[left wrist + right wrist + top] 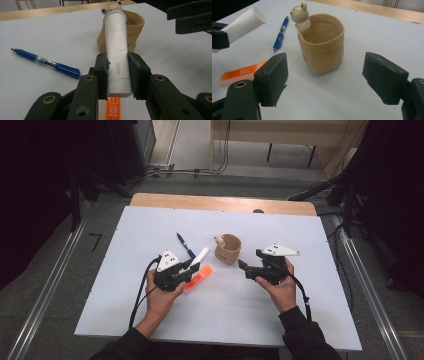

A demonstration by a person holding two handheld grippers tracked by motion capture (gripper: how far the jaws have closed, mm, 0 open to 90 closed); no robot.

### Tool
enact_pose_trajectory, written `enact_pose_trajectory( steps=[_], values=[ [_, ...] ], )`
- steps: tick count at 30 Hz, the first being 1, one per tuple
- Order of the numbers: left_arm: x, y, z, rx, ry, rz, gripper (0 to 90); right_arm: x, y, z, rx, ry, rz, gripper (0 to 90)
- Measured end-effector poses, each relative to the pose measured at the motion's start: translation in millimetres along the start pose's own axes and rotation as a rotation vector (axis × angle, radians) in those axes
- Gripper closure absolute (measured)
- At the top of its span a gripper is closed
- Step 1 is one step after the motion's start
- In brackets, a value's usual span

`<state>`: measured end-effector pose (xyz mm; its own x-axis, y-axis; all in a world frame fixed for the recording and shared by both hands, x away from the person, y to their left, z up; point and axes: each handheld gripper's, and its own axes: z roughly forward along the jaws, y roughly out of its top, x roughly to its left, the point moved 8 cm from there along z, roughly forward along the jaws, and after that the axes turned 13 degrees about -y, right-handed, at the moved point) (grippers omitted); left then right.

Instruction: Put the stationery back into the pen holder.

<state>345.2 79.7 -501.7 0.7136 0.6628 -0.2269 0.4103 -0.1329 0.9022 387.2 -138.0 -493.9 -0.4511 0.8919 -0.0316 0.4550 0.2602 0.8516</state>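
Left gripper view: the left gripper (pixel 117 75) clamps a white glue stick (pixel 117 52) between its two black jaws, the tube pointing towards the tan holder (pixel 133 32) with a small bear on its rim. The glue stick is lifted off the white table (pixel 150 225), just short of the holder. A blue pen (pixel 47 63) lies on the table to the left of the holder, and an orange marker (pixel 114 110) lies beneath the held tube, nearer the person than the holder. In the right gripper view, the right gripper (pixel 329 80) is spread wide with nothing between its jaws, just in front of the holder and not touching it.
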Motion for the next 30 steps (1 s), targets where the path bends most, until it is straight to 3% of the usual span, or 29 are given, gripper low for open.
enact_pose_trajectory(
  steps=[21,30],
  values=[
    [-19.6,1.5,20.6,0.005,-0.043,0.019,71.7,15.7,6.4,0.9,-0.018,0.034,-0.006,19.6],
    [-28.1,1.4,29.4,0.011,-0.062,0.028,71.7,29.2,10.1,5.0,-0.021,0.058,-0.013,19.9]
  ],
)
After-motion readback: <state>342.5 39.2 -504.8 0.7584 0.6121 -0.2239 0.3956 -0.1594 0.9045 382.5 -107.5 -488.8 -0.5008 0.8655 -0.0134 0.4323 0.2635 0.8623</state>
